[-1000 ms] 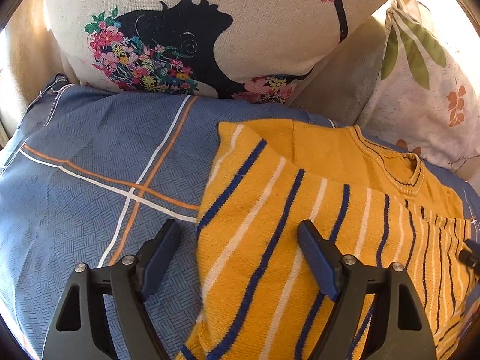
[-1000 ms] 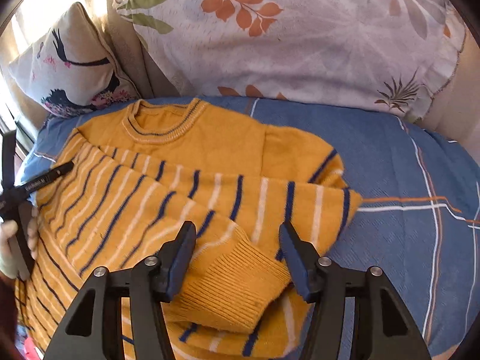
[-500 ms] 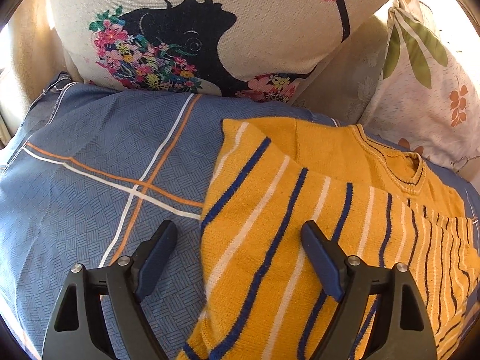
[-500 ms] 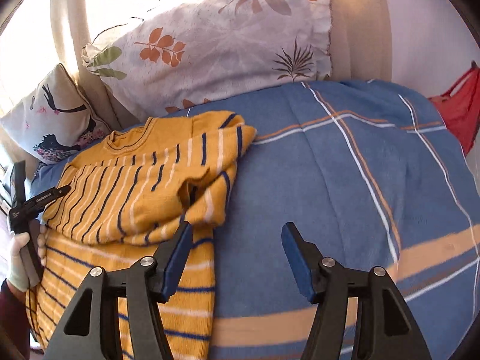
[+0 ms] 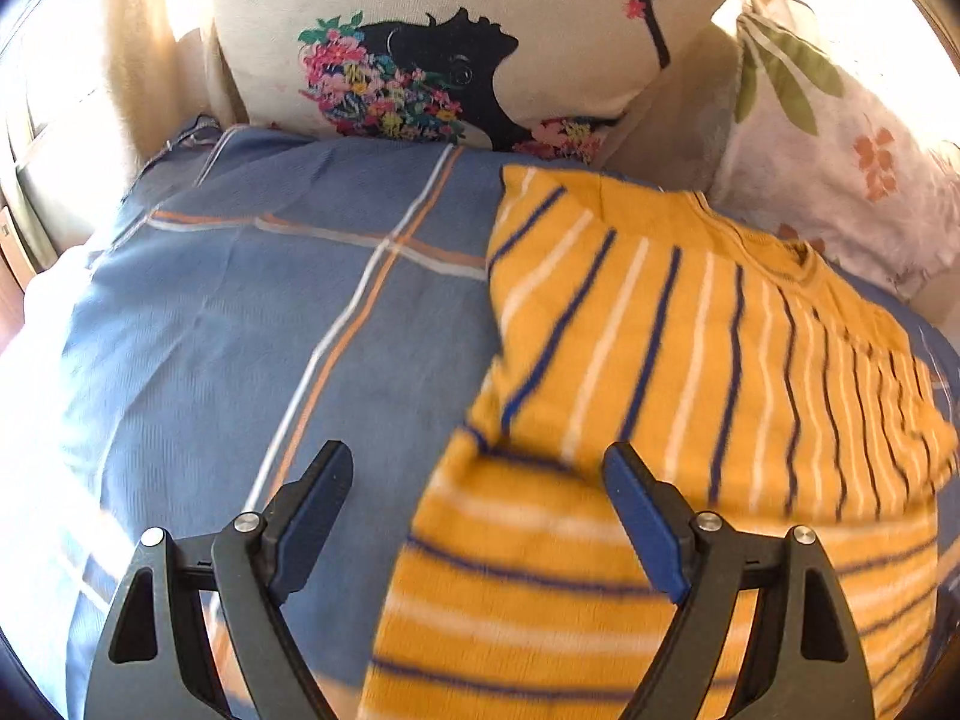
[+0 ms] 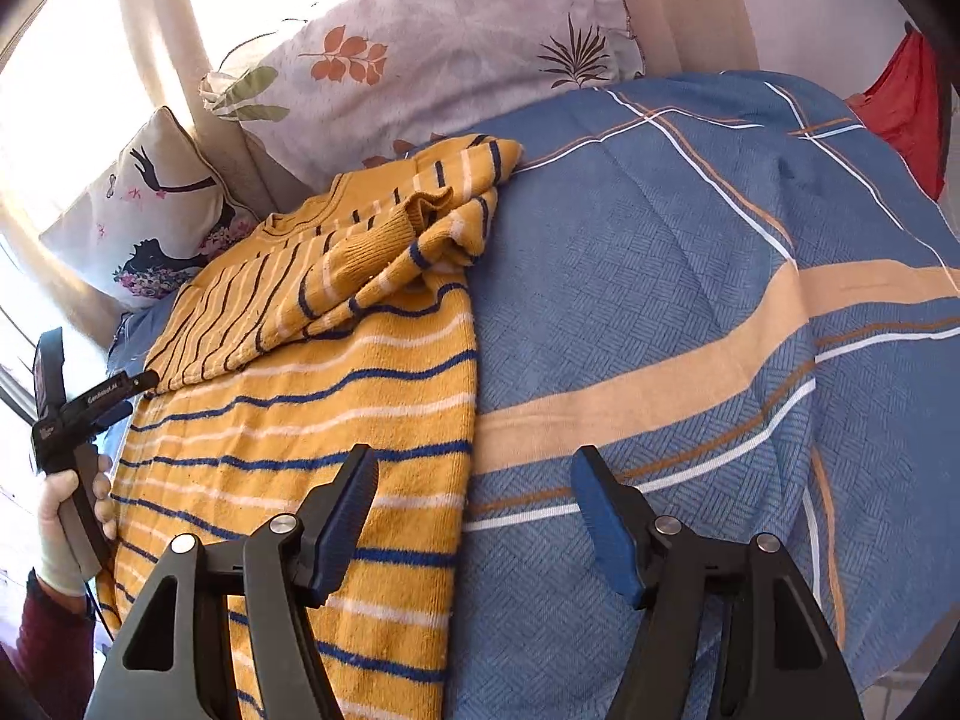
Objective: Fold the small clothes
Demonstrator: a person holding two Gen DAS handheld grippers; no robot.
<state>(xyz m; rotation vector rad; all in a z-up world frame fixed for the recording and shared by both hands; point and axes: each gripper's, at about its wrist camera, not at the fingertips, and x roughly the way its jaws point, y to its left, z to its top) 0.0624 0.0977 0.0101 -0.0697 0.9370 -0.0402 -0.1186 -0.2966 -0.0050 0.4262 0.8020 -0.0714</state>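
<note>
A small yellow sweater [image 5: 660, 396] with blue and white stripes lies flat on a blue plaid blanket [image 5: 252, 330]. Both sleeves are folded across its chest; the right sleeve's ribbed cuff [image 6: 366, 246] lies on top. My left gripper [image 5: 480, 510] is open and empty above the sweater's left lower edge. My right gripper [image 6: 474, 516] is open and empty above the sweater's right lower edge [image 6: 462, 420], half over the blanket [image 6: 690, 276]. The left gripper also shows in the right wrist view [image 6: 78, 408], held in a hand at the sweater's far side.
A cream pillow with a black silhouette and flowers [image 5: 456, 42] and a white leaf-print pillow [image 6: 432, 48] stand at the head of the bed. A red cloth [image 6: 906, 102] hangs at the far right. The blanket falls away at the bed's right edge.
Both grippers have pulled back toward the sweater's hem. The right gripper swung off the folded sleeve to the sweater's right edge. The sweater's lower body has come into view.
</note>
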